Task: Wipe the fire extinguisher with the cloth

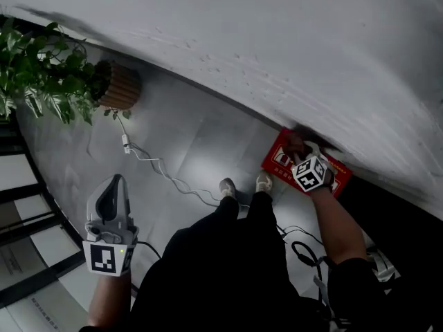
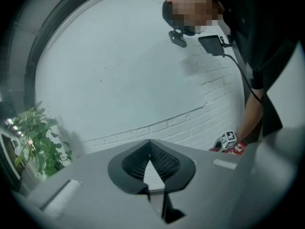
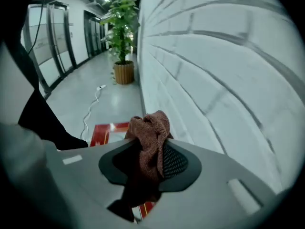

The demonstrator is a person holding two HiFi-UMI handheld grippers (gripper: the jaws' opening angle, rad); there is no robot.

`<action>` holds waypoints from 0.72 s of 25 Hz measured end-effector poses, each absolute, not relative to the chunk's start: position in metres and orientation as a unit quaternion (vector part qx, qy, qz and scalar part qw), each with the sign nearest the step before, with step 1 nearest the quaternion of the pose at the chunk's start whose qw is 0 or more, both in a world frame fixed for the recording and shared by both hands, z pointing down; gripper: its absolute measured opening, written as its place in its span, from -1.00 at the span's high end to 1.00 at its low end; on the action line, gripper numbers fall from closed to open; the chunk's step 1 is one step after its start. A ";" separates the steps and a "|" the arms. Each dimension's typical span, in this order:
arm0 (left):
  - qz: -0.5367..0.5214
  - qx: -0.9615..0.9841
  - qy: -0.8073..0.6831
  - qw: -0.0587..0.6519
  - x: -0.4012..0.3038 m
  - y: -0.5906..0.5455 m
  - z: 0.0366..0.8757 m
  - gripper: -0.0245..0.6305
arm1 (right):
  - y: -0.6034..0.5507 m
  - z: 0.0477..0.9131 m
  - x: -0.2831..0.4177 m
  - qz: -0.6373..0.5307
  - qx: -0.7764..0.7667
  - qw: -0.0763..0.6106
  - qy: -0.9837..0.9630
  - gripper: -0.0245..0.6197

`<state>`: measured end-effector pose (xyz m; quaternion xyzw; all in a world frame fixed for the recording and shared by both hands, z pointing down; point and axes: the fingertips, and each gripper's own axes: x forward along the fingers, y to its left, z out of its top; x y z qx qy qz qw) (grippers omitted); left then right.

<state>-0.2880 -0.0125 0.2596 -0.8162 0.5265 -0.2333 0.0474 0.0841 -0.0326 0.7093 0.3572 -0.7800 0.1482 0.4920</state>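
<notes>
While right gripper [image 3: 148,162] pinches one cloth [image 3: 151,128], one red box [image 1: 278,159], one plant [image 1: 41,75].

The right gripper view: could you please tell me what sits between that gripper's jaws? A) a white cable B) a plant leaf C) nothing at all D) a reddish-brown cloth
D: the cloth is bunched and pinched between the jaws of the right gripper, with the red box on the floor behind it.

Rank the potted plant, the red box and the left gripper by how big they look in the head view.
1. Potted plant, largest.
2–3. Left gripper and red box look similar; the gripper is nearer the camera, so unranked.
</notes>
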 end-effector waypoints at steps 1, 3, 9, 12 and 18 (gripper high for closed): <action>-0.243 -0.816 0.521 0.055 -0.287 -0.006 0.257 0.93 | -0.046 0.714 0.057 0.146 0.339 0.488 -0.791 0.57; -0.253 -0.812 0.523 0.053 -0.293 0.007 0.255 0.93 | -0.061 0.733 0.021 0.154 0.304 0.502 -0.795 0.56; -0.234 -0.786 0.572 0.017 -0.315 0.017 0.249 0.93 | -0.050 0.769 0.015 0.189 0.294 0.542 -0.764 0.56; -0.245 -0.808 0.534 0.041 -0.291 0.014 0.254 0.93 | -0.029 0.765 0.054 0.200 0.318 0.540 -0.753 0.57; -0.200 -0.845 0.497 -0.016 -0.249 -0.002 0.284 0.93 | 0.038 0.759 0.160 0.248 0.374 0.559 -0.698 0.57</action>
